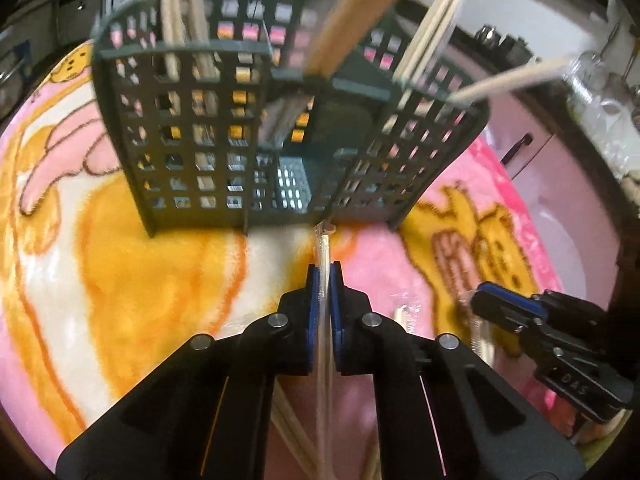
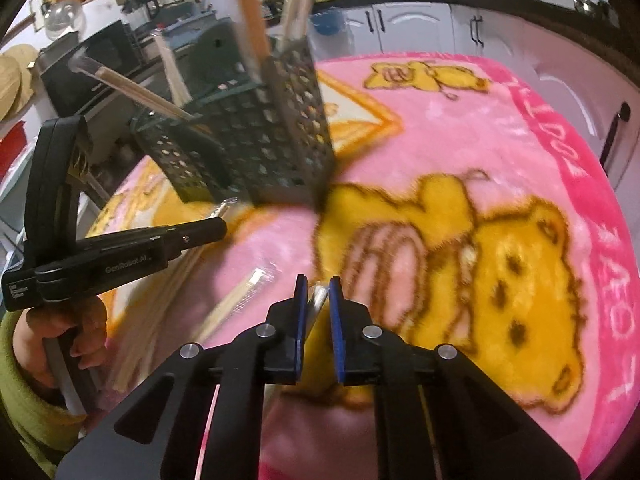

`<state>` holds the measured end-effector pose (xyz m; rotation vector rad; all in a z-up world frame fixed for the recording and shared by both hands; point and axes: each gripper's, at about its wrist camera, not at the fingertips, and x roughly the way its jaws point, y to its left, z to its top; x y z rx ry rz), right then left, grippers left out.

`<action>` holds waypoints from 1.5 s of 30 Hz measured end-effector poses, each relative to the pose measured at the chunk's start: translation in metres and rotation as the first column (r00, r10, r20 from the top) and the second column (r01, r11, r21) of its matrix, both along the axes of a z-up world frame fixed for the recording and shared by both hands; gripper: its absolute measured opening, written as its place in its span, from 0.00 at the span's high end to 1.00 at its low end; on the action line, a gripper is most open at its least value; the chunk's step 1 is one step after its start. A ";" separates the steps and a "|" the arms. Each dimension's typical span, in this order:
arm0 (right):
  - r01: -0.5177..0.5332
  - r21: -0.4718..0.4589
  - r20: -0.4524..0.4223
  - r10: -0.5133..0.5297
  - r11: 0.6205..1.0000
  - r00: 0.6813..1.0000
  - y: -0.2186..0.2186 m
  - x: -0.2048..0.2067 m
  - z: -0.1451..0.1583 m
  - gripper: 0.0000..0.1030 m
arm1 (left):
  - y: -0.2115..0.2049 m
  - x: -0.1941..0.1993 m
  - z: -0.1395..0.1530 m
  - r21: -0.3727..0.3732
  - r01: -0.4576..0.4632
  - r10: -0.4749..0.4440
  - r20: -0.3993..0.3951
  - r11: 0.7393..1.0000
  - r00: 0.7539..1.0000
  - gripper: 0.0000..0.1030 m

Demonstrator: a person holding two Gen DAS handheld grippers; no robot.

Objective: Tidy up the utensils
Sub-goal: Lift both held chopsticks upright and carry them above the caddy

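My left gripper is clamped on a pair of chopsticks in a clear wrapper — the blue pads pinch it from both sides, and its far tip reaches the foot of the dark grid caddy. The wrapped pair runs back between the fingers and out of the bottom of the left wrist view.

My right gripper has its jaws nearly together on the end of another wrapped pair; I see the pale, shiny tip between the pads, though the blur keeps me from reading how much of it is gripped. From the left wrist view the right gripper hangs low over the blanket, off to the right of the caddy.

The caddy stands upright on a pink and yellow cartoon blanket. Several wrapped chopstick pairs already stick out of its compartments, some upright, some leaning — one juts far out to the side.

More wrapped pairs lie loose on the blanket, between the two grippers. In the right wrist view a hand in a green sleeve holds the left gripper's handle.
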<state>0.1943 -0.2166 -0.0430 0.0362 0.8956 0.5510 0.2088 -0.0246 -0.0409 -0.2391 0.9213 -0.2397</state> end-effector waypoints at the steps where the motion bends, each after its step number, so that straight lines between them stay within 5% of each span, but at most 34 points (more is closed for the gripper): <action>1: -0.006 0.001 0.011 0.006 1.000 1.000 0.003 -0.001 0.004 0.90 | 0.003 -0.003 0.005 -0.014 0.000 0.001 0.017 1.000 1.000 0.97; 19: -0.101 0.049 0.207 0.089 0.994 0.974 0.033 -0.025 0.081 0.93 | 0.043 -0.041 0.078 -0.120 -0.064 0.091 0.232 0.991 0.969 0.97; 45: -0.142 0.097 0.442 0.086 0.985 0.893 0.042 -0.043 0.162 0.93 | 0.061 -0.063 0.136 -0.123 -0.076 0.120 0.401 0.989 0.908 0.97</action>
